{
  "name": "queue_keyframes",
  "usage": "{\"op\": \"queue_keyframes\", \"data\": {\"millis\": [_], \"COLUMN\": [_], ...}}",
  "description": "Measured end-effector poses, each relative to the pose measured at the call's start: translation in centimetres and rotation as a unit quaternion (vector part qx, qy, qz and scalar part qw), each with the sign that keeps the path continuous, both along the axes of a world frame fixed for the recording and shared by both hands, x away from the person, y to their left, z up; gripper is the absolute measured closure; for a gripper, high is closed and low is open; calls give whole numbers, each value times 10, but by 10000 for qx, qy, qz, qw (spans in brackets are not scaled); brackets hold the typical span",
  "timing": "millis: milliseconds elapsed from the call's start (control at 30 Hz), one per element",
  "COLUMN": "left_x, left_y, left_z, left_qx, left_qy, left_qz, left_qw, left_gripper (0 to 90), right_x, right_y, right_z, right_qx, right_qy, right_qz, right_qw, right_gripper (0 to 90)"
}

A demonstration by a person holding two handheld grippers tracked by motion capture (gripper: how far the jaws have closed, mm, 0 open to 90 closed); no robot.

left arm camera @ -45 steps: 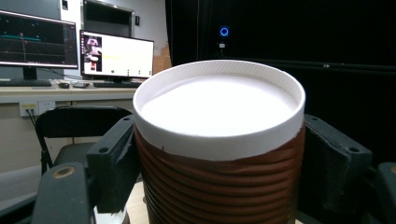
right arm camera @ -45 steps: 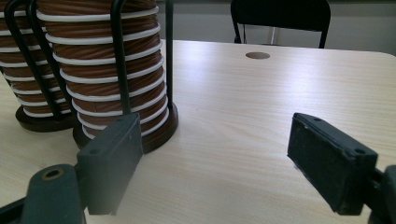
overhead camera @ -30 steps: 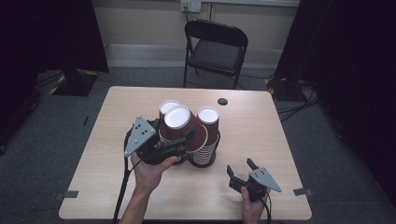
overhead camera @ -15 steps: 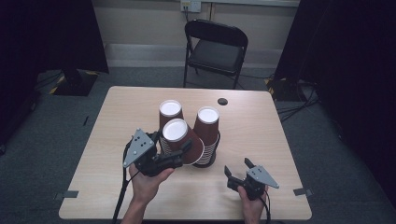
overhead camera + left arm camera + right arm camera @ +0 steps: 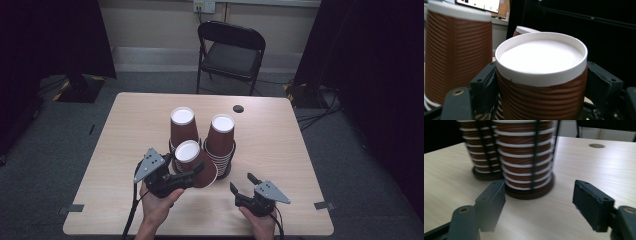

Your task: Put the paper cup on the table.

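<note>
You hold one cup point(image 5: 196, 169) clamped in your left gripper point(image 5: 181, 178), its jaws pressed on the ribbed brown wall from both sides, so the pick is done and the placing is left. The cup rides upside down and tilted, white bottom up, low over the table point(image 5: 125, 150) in front of the two stacks and close to the left stack point(image 5: 182, 131); whether it touches the table yet I cannot tell. In the left gripper view the cup point(image 5: 541, 75) shows a brown corrugated sleeve under a white rim with a flat white base recessed inside it. It looks like light paper, so a hard squeeze would likely dent it.

Your right gripper point(image 5: 246, 186) rests near the table's front edge, jaws wide with nothing between them; they have just been closing a little. It points at the right stack point(image 5: 526, 157), which sits in a wire holder on a dark round base, likely your next pick
</note>
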State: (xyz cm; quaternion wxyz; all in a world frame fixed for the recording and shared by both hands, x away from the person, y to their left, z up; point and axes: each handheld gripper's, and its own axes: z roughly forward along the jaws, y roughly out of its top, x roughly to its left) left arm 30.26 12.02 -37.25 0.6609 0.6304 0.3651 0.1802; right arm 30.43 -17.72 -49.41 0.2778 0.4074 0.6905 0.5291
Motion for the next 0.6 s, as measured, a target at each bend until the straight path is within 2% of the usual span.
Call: {"op": "queue_keyframes", "data": {"millis": [67, 100, 133, 167, 200, 233, 300, 333, 433, 467, 500, 533, 567, 600], "left_x": [2, 2, 4, 5, 8, 8, 11, 12, 13, 11, 11, 8, 8, 7], "left_y": [0, 0, 1, 1, 3, 3, 6, 8, 13, 16, 16, 18, 18, 19], "left_z": [-8, -8, -12, -15, -22, -22, -29, -32, -39, -42, -42, -44, -44, -46], "left_qx": [-13, -13, -70, -129, -231, -231, -330, -394, -589, -741, -741, -823, -823, -912], "left_qy": [118, 118, 182, 229, 350, 350, 510, 578, 796, 880, 880, 956, 956, 1004], "left_qz": [15, 15, -16, -12, -2, -2, -24, -12, -15, -54, -54, -100, -100, -146], "left_qw": [9999, 9999, 9998, 9997, 9991, 9991, 9981, 9975, 9951, 9934, 9934, 9920, 9920, 9906], "left_gripper": [212, 213, 213, 213, 213, 213, 213, 213, 213, 213, 213, 213, 213, 213], "right_x": [-6, -6, -11, -11, -14, -14, -16, -18, -19, -20, -20, -20, -20, -21], "right_y": [10, 10, 16, 16, 21, 21, 25, 27, 30, 32, 32, 34, 34, 35], "right_z": [1, 1, 2, 2, 4, 4, 6, 9, 12, 14, 14, 15, 15, 15], "right_qx": [61, 61, 146, 146, 220, 220, 310, 413, 464, 527, 527, 501, 501, 509], "right_qy": [-58, -58, -122, -122, -160, -160, -209, -269, -327, -343, -343, -383, -383, -414], "right_qz": [175, 175, 314, 314, 493, 493, 686, 873, 974, 1101, 1101, 1235, 1235, 1282], "right_qw": [9998, 9998, 9993, 9993, 9984, 9984, 9969, 9950, 9936, 9919, 9919, 9903, 9903, 9896], "right_gripper": [279, 279, 291, 291, 308, 308, 326, 348, 359, 375, 375, 389, 389, 392]}}
